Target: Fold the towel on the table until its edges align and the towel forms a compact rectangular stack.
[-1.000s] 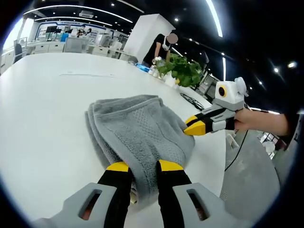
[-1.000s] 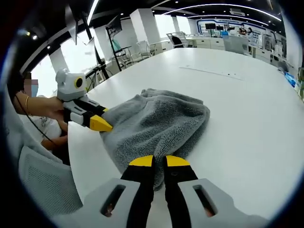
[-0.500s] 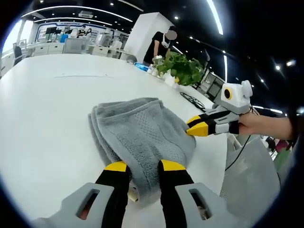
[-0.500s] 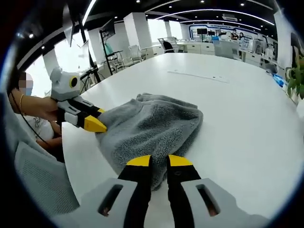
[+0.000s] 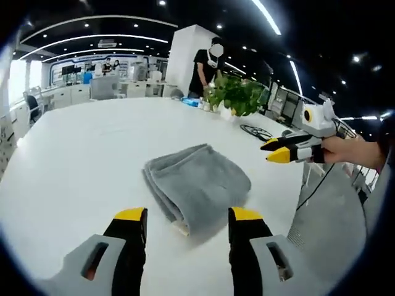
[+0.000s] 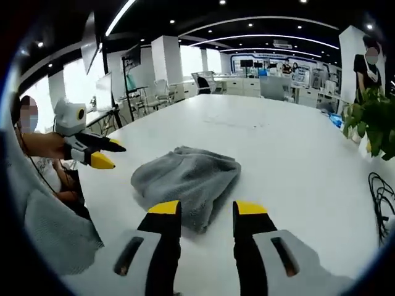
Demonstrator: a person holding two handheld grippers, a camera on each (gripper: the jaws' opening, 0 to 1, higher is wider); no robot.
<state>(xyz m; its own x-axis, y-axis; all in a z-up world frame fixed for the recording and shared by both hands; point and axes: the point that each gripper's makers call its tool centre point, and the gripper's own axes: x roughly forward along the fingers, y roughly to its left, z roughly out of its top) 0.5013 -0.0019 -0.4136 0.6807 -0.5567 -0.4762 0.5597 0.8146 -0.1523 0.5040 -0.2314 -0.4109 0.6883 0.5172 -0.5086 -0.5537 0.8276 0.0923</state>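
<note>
My left gripper (image 5: 187,217) stands with its jaws spread wide and nothing between them; my right gripper (image 6: 207,211) is parted just as far, also empty. The towel (image 5: 196,184) lies folded in a grey stack on the white table (image 5: 74,154), just beyond both sets of tips and touching neither. From the right gripper view the towel (image 6: 187,179) looks lumpy, its near edge rounded rather than square, so I judge the fold done in rough form but the edges not truly aligned.

The risk is in tidying it. If I pinch only the top layer at the near corner and pull, the stack may slide open or drag across the smooth table. A push from one side alone could skew the layers further. Far off on the right a plant (image 5: 237,94) and cable (image 6: 381,196) sit well apart from the towel, so I judge them no hazard.
</note>
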